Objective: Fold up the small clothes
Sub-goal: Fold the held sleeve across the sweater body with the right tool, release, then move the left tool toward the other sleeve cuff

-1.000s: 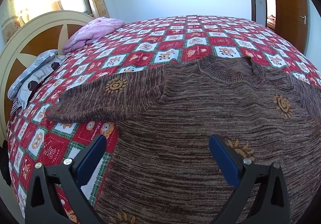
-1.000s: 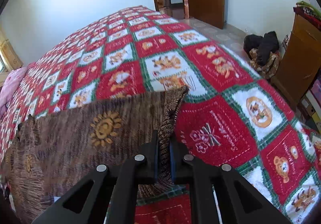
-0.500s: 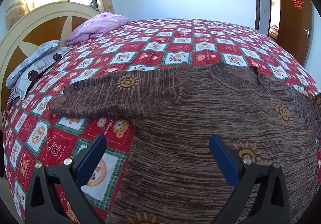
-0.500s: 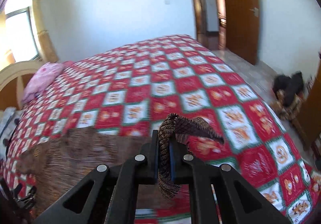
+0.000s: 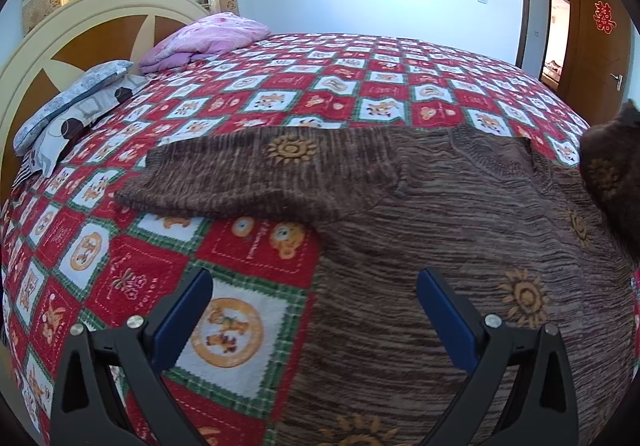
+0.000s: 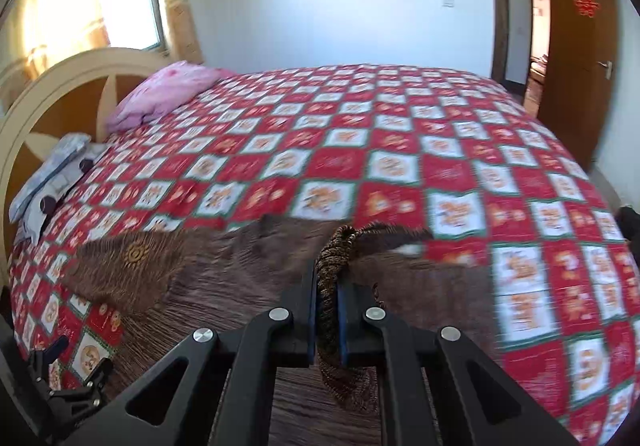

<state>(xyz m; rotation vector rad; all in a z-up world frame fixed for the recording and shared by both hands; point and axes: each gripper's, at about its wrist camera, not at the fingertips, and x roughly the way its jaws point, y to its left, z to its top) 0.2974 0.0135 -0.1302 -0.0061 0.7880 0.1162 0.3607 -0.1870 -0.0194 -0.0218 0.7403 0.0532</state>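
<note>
Looking through your left wrist view first, you have the left gripper [image 5: 312, 322] with its blue pads wide apart and nothing between them, hovering over the near side edge of the brown sweater [image 5: 460, 230]. The sweater lies flat on the checked quilt [image 5: 132, 270], filling the lower right of the frame; its body runs from the frame bottom up to the collar at mid-right. One sleeve [image 5: 256, 174] stretches leftward across the middle, long axis roughly side to side. At the right edge a dark lifted flap of knit rises above the body.

In your right wrist view, the right gripper [image 6: 327, 310] has its fingers pressed together on the other sleeve's cuff [image 6: 334, 278], which bunches up out of the jaws at frame centre. The sweater body spreads to the lower left of that grip. The view is blurred, so finer detail is unclear. You likely need to carry this cuff leftward across the body; the flat sleeve sits nearer your left gripper.
</note>
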